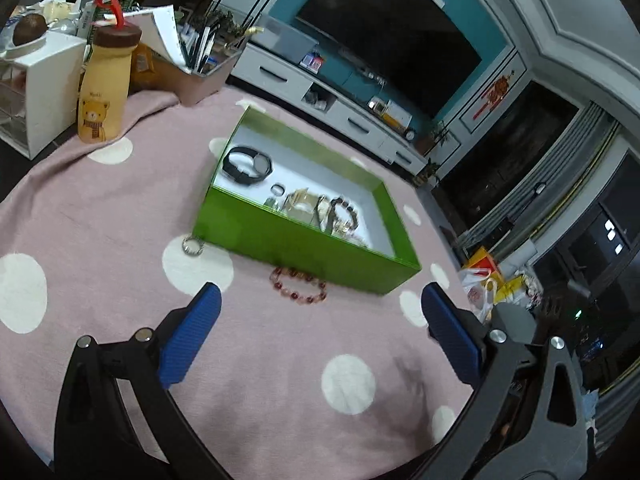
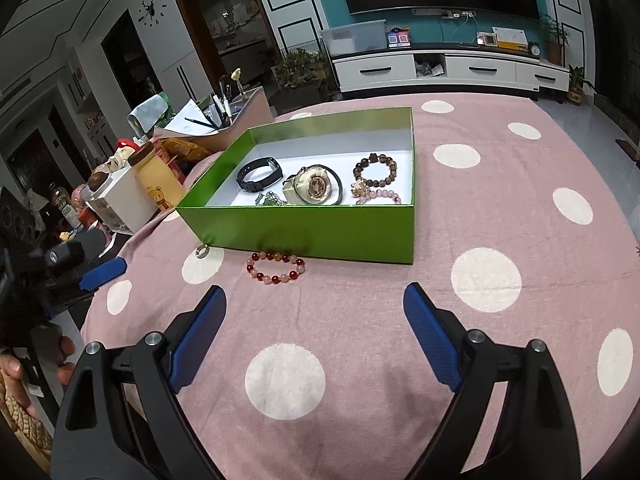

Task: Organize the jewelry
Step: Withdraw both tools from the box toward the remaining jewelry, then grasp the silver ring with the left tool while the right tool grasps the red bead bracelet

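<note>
A red bead bracelet (image 2: 276,267) lay on the pink dotted cloth (image 2: 500,208) just below the front wall of the green box (image 2: 304,232), at centre frame in the right wrist view; in the left wrist view the same bracelet (image 1: 299,284) sat near the box's (image 1: 296,240) lower edge, a little left of centre. A small silvery ring (image 2: 203,251) lay touching or just beside the box's lower left corner, to the left of the bracelet, and showed in the left view too (image 1: 193,245). Inside the box were a black band (image 2: 258,174) at the left, a cream watch (image 2: 314,188) in the middle with a dark cord looped around it, a brown bead bracelet (image 2: 376,170) at the right, and a pink bead bracelet (image 2: 380,198) below that, against the front wall. The right gripper (image 2: 316,330) hung over the cloth at the bottom of its frame with its blue fingers (image 2: 430,336) spread wide, nothing between them and touching nothing; the red bracelet lay above the gap, apart from both pads. The left gripper (image 1: 320,340) likewise stood wide apart and empty, its fingers (image 1: 192,340) clear of the cloth's jewelry, and one of its blue pads showed at the left edge of the right view. A yellow bear bottle (image 1: 104,92) stood at upper left beside a white drawer unit (image 1: 44,92).
</note>
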Demonstrator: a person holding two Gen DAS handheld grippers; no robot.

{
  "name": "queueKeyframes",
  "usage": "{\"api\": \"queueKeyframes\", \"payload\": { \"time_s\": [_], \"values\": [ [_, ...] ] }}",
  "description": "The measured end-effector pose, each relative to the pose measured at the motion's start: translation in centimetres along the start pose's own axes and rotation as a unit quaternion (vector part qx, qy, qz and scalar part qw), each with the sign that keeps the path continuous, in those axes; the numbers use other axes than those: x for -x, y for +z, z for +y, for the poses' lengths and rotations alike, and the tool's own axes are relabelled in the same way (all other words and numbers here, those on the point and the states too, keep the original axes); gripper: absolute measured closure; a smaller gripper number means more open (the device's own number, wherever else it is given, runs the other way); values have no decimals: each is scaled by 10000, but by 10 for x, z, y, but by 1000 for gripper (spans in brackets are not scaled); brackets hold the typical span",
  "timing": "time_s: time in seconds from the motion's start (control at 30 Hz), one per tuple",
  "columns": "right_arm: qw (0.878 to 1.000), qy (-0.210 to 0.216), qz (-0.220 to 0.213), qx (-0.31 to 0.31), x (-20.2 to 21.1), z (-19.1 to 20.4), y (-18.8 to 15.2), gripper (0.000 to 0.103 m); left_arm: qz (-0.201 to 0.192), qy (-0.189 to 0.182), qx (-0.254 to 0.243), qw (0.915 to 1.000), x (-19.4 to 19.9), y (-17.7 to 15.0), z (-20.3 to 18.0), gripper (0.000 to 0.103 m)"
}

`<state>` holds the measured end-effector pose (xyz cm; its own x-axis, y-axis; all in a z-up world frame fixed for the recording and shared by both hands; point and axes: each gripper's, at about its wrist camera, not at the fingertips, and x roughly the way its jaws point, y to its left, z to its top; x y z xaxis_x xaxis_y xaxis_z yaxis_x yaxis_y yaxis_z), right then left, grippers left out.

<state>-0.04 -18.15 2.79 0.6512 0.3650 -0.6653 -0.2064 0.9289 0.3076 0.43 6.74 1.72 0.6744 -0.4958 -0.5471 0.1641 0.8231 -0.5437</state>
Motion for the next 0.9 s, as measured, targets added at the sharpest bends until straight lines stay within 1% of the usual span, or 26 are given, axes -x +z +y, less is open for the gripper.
{"api": "queueKeyframes", "payload": {
  "time_s": [0.07, 0.1, 0.2, 0.27, 0.37, 0.5, 0.53, 0.6, 0.7, 0.9],
  "values": [
    [10000, 33, 11, 46, -1, 3, -1, 13, 54, 200, -184, 9996, -2, -4, 0, 2],
    [10000, 31, 22, 73, -2, 4, -1, 13, 103, 333, -362, 9987, -4, -7, -2, 2],
    [9999, 42, 80, 108, -6, 5, -3, 13, 246, 533, -642, 9962, -8, -11, -2, 2],
    [9998, 69, 162, 108, -12, 6, -5, 13, 388, 629, -644, 9952, -10, -12, 3, 2],
    [9995, 102, 279, 115, -22, 7, -8, 13, 449, 878, -572, 9935, -11, -10, 17, 2],
    [9986, 185, 458, 195, -37, 13, -10, 13, 597, 1400, -539, 9869, -18, -7, 37, 2],
    [9983, 209, 494, 230, -41, 15, -11, 13, 614, 1480, -535, 9856, -20, -7, 41, 2],
    [9978, 226, 562, 270, -49, 19, -11, 13, 603, 1525, -533, 9850, -24, -7, 48, 2],
    [9973, 206, 650, 261, -60, 20, -12, 13, 647, 1828, -690, 9786, -36, -3, 52, 2],
    [9969, 139, 721, 274, -80, 21, -8, 13, 632, 1974, -927, 9739, -62, 13, 57, 2]
  ]
}}
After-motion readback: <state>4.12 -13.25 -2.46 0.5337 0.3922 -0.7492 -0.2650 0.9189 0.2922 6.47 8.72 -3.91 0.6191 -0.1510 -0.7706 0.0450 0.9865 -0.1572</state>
